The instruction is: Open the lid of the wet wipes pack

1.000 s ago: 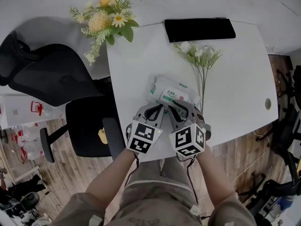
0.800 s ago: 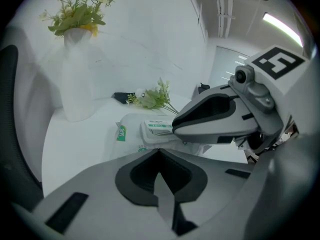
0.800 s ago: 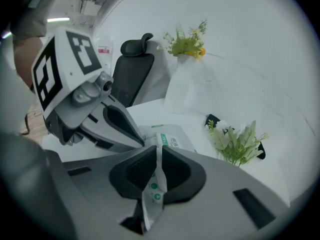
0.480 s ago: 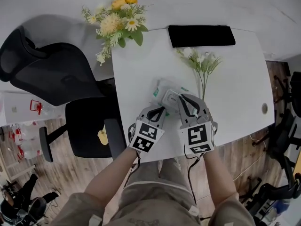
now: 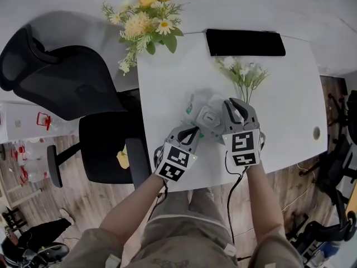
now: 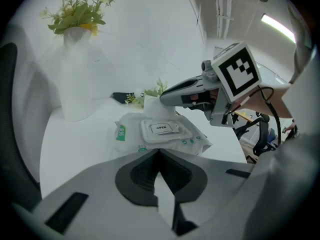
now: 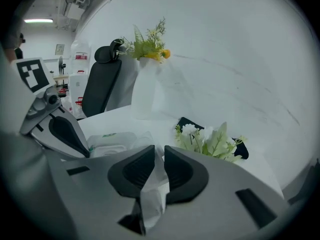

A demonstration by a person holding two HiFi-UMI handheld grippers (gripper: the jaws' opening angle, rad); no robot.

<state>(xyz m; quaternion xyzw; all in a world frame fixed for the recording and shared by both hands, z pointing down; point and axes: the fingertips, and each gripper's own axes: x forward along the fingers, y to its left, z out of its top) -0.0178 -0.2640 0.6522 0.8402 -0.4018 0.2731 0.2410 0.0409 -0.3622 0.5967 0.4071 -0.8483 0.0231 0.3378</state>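
The wet wipes pack lies on the white table; in the left gripper view its hard lid, marked OPEN, lies flat on the pack. My left gripper has its jaws together on the pack's near edge, as its own view shows. My right gripper is at the pack's far right side. Its jaws are opening, with a thin white sheet, like a wipe, loose between them. That sheet stands upright behind the pack.
A spray of white flowers lies just beyond the right gripper. A flat black object sits at the table's far edge. A bouquet in a white vase stands at the far left corner, with a black office chair left of the table.
My right gripper left the pack's near edge and moved forward and right to its far side, lifting a little, with a white sheet in its jaws. The left gripper stayed put.
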